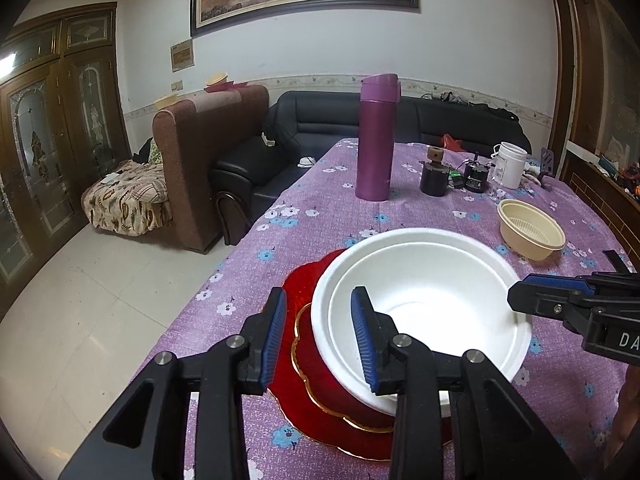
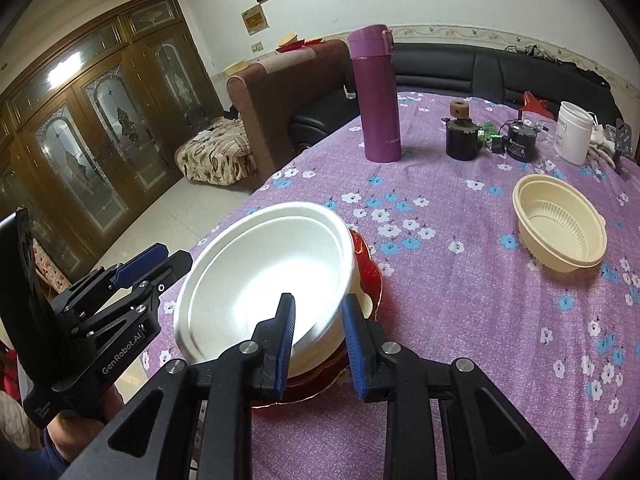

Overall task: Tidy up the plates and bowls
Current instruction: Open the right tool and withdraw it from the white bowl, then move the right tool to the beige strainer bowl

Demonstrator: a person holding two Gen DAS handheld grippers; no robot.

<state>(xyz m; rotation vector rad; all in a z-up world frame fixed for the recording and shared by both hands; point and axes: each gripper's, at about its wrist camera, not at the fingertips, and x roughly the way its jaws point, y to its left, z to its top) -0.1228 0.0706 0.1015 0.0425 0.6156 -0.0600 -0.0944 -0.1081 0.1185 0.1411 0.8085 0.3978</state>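
A white foam bowl (image 1: 432,280) (image 2: 260,264) sits on a stack of red plates with gold rims (image 1: 304,360) (image 2: 366,268) near the table's near left edge. My left gripper (image 1: 320,340) is open, its fingers astride the bowl's near left rim, one inside and one outside. My right gripper (image 2: 318,340) is open, its fingers astride the bowl's near right rim. In the left wrist view the right gripper (image 1: 560,300) shows at the bowl's right rim. A cream plastic bowl (image 1: 530,232) (image 2: 560,224) stands alone farther right.
A purple thermos (image 1: 376,136) (image 2: 376,92), a dark jar with a wooden knob (image 1: 434,176) (image 2: 462,136), a small black jar (image 2: 520,144) and a white tub (image 1: 510,164) (image 2: 574,132) stand at the far side of the purple flowered tablecloth (image 2: 480,320). Sofas lie beyond.
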